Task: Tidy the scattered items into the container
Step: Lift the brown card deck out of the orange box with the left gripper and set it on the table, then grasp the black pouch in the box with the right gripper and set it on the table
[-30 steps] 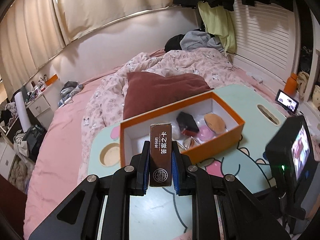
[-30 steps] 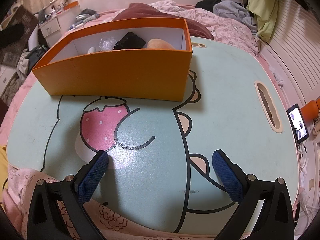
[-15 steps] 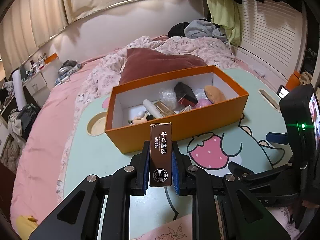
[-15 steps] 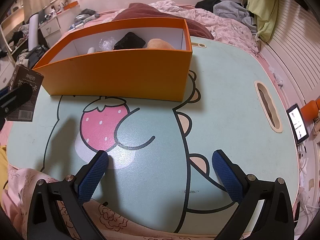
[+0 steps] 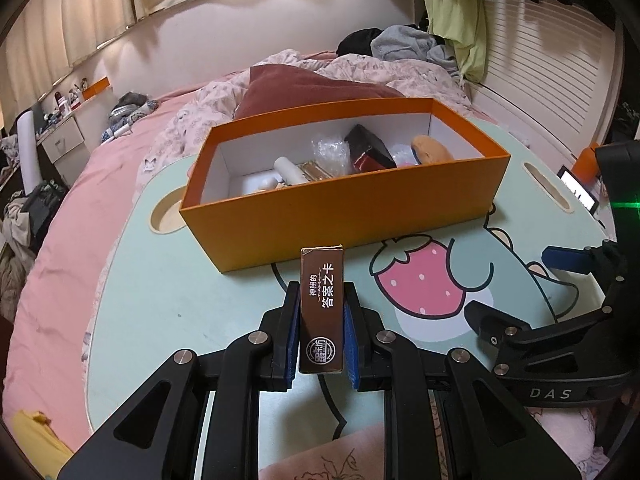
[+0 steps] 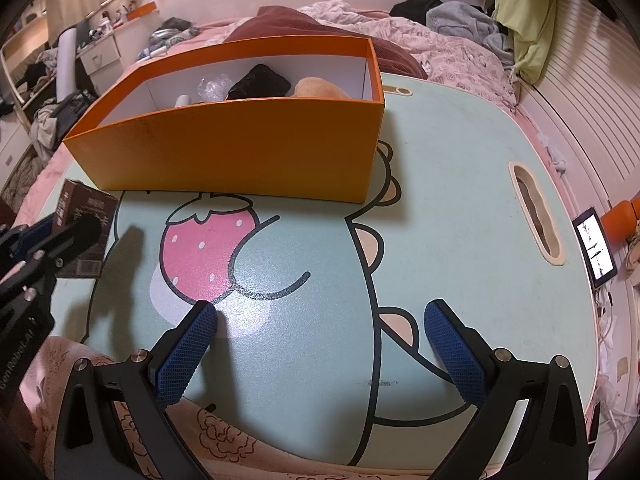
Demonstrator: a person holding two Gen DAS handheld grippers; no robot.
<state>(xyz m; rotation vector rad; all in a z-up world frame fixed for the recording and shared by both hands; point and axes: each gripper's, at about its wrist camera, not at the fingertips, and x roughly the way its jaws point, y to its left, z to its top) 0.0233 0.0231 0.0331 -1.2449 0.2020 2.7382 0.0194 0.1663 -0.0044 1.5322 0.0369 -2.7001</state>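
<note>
The left gripper (image 5: 322,332) is clamped on a brown card box (image 5: 322,307) printed with white Chinese characters and a round seal; its blue-padded fingers (image 5: 292,340) press the two long sides of the box, which stands lengthwise between them and projects forward past the fingertips. In the right wrist view the same card box (image 6: 82,236) appears at the left edge, held above the left part of the bench (image 6: 460,208), just in front of the near left corner of the orange container (image 6: 240,152) and apart from it. The orange container is an open rectangular box with a white interior, standing on the far half of the bench behind the printed strawberry (image 6: 208,248). Inside it lie a black item (image 5: 370,150), a tan rounded item (image 5: 432,148), a crumpled clear plastic wrapper (image 5: 330,152), a white cylindrical item (image 5: 290,170) and other small pieces too obscured to identify. The right gripper (image 6: 320,322) is held low over the near edge of the bench with its fingers (image 6: 188,352) spread wide and nothing between them. The bench top is pale green with a cartoon print and a slot handle (image 6: 536,216) at its right side. It sits on a bed with pink bedding (image 5: 100,184); a maroon pillow (image 5: 304,88) lies behind the container. A small lit screen (image 6: 594,248) stands beyond the right edge of the bench.
</note>
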